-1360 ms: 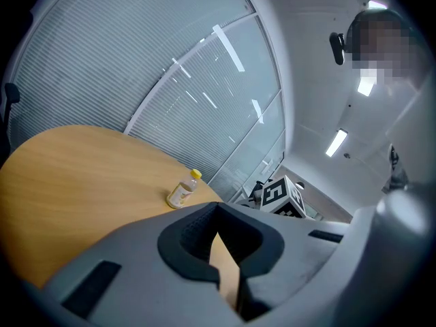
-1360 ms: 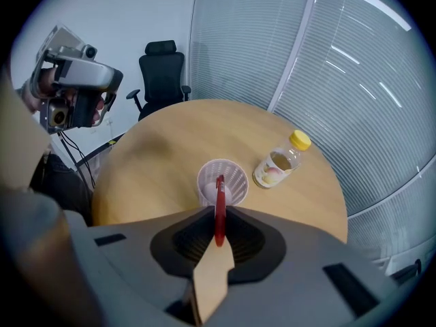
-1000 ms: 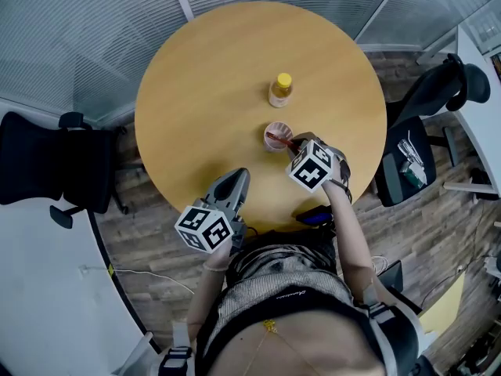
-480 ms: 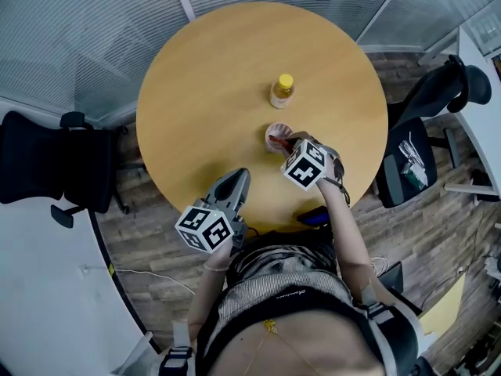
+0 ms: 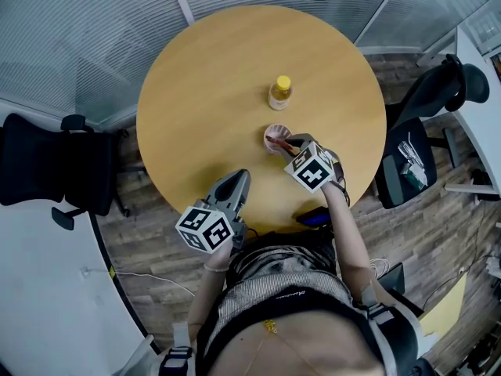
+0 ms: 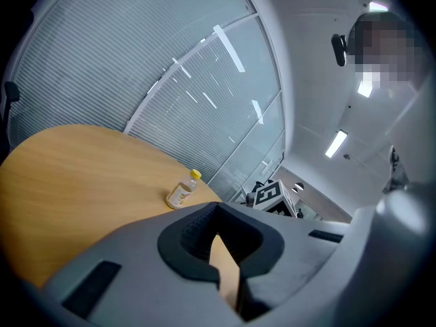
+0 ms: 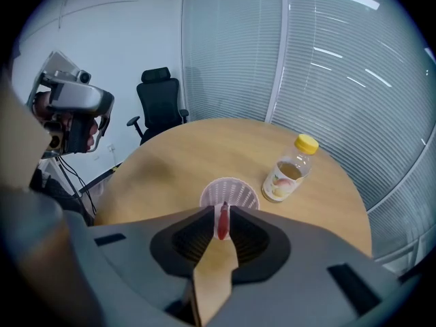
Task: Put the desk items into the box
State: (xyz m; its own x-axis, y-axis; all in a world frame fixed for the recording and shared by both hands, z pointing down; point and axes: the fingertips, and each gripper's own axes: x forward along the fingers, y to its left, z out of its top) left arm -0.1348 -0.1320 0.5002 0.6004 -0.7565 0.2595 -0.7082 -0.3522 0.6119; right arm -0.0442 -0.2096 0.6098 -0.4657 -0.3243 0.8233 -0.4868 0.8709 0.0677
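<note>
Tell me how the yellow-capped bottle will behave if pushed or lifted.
The bottle stands upright and is tall for its base, so a push near the cap would probably tip it. Its round body would then likely roll on the smooth table. It looks like clear plastic, so it is probably light and not fragile.

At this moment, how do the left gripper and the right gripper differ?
The right gripper is shut on a red pen; the left gripper is shut with nothing between its jaws. The right gripper is right at the white mesh cup; the left gripper hangs by the near edge of the table, away from the cup and the bottle. Both point out across the round table.
</note>
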